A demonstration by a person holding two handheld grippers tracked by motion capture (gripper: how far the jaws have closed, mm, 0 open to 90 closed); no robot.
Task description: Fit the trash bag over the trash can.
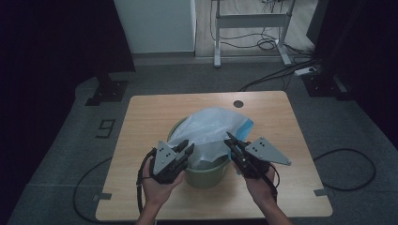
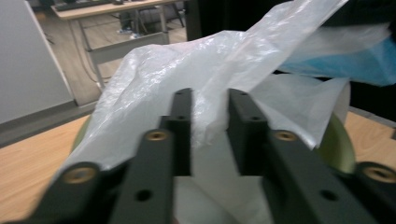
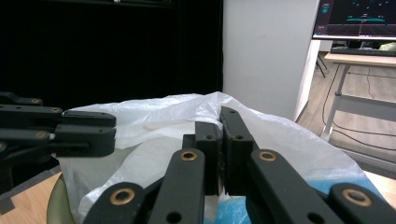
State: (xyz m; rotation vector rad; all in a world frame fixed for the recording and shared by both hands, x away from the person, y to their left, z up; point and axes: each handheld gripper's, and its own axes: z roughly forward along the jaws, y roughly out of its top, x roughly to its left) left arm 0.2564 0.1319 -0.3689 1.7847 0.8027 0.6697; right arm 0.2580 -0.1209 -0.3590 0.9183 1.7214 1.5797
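A green bucket [image 1: 206,176] stands on the wooden table [image 1: 155,122] near its front edge. A thin clear plastic bag [image 1: 211,126] with a blue part [image 1: 245,126] billows up out of it. My left gripper [image 1: 186,146] is at the bucket's left rim. In the left gripper view its jaws [image 2: 210,95] stand apart with a fold of the bag [image 2: 154,79] hanging loosely between them. My right gripper [image 1: 229,137] is at the right rim, jaws [image 3: 219,114] shut on the bag's upper edge [image 3: 289,140]. The left gripper [image 3: 113,127] also shows at the left of the right gripper view.
A round cable hole [image 1: 239,103] sits in the table's far edge. Beyond the table are a white cabinet [image 1: 155,23], a desk frame [image 1: 251,18], floor cables [image 1: 267,44] and black stand feet [image 1: 108,91].
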